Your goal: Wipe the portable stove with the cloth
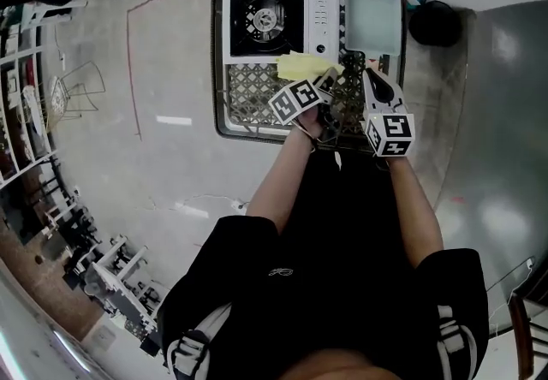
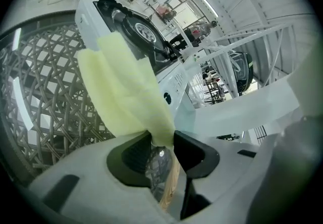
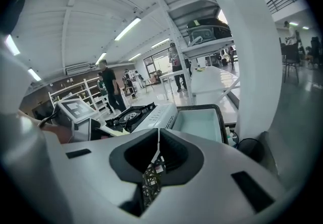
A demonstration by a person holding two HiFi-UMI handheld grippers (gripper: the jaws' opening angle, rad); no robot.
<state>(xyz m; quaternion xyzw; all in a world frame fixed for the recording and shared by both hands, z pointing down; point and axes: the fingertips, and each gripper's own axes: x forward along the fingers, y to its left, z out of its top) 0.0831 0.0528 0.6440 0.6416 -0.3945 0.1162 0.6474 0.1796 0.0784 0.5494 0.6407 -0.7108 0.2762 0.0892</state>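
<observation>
Closest to me, below the person's black shirt (image 1: pixel 342 284), both forearms reach out over the lattice-topped desk (image 1: pixel 248 96), where the white portable stove (image 1: pixel 282 19) sits at the far left beside a pale tray (image 1: pixel 372 19). My left claw (image 2: pixel 161 140) is clamped on one end of the yellow cloth (image 2: pixel 128 87), which fans out from the jaws and lies at the stove's near edge. My right claw (image 3: pixel 158 134), just to the right of the left one, has its jaws pressed together with nothing between them.

Head view steeply overhead, gripper views low, sharing stove (image 1: pixel 281 17)
</observation>
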